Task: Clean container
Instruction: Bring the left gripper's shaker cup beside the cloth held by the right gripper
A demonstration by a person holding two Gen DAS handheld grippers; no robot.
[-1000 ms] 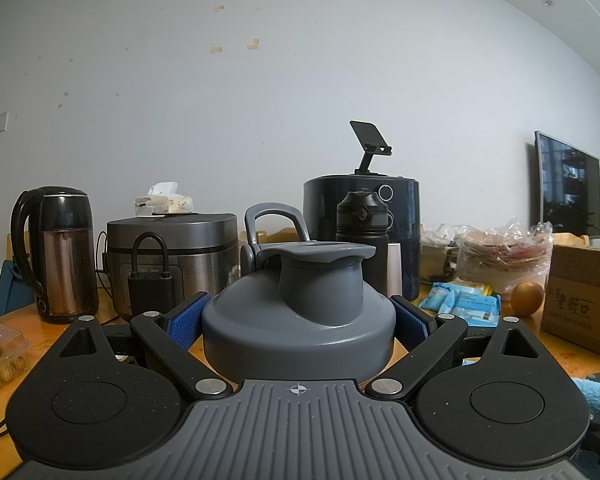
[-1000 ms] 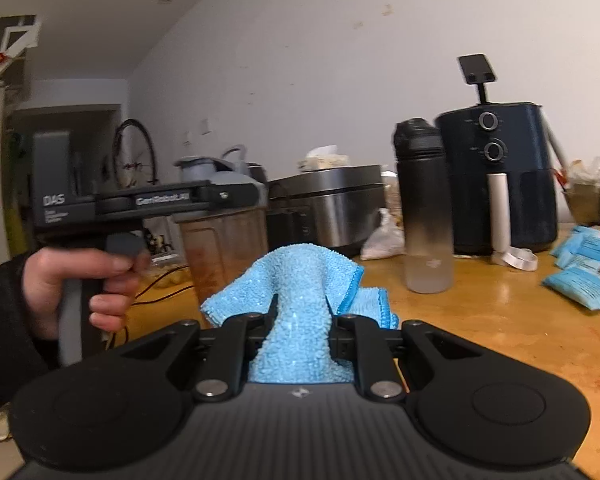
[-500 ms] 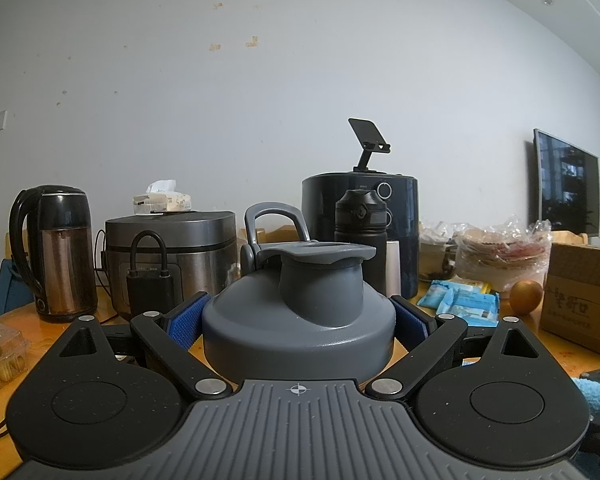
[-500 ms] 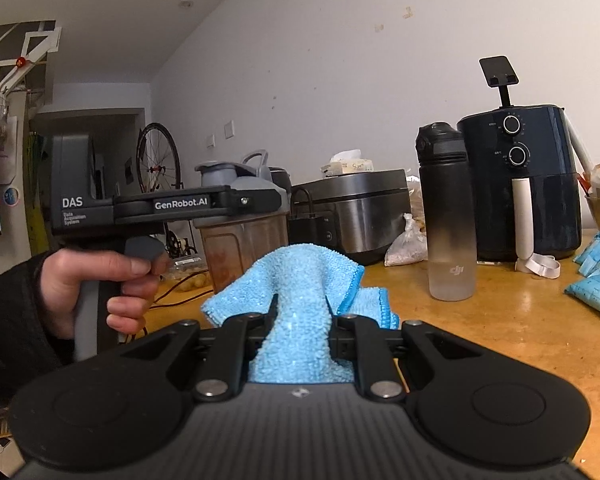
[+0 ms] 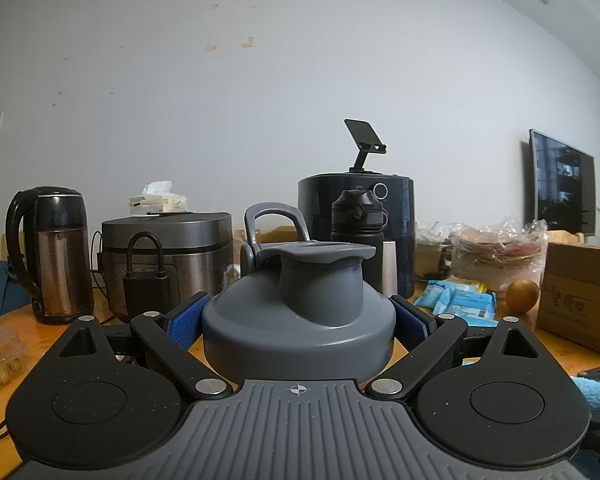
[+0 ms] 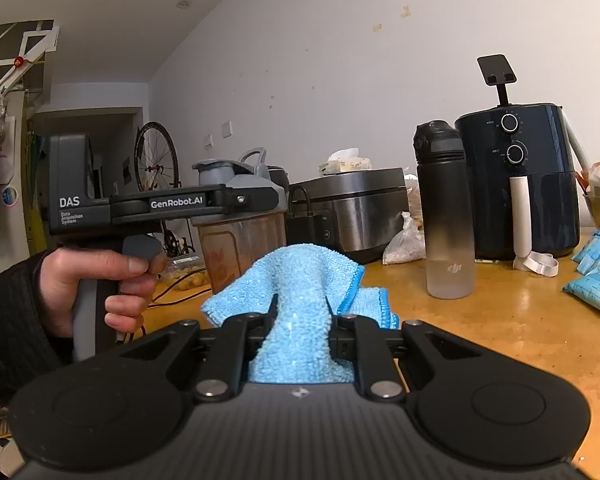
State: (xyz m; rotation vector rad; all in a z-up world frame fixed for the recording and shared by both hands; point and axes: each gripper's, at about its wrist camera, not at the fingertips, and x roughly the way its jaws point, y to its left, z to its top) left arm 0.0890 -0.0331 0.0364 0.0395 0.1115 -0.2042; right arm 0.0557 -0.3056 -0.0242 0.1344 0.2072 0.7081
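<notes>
1. We had the container, a clear shaker bottle with brownish residue on its walls and a grey lid, clamped at the lid between the blue pads of our left gripper. It sat at the left of the right wrist view, above the wooden table; whether its base touched the table we could not tell.
2. Our right gripper was clenched on a folded blue cloth, apart from the container, to its near right.
3. Over the last second the left view barely changed, so the bottle was held steady. In the right view the black water bottle and air fryer slid rightward and the left gripper's hand grew larger, so the cloth was swinging left toward the container.
4. We judged this an approach for wiping, with no cloth contact visible yet.
5. Farther back stood a rice cooker and kettle; blue packets lay to the right.
</notes>
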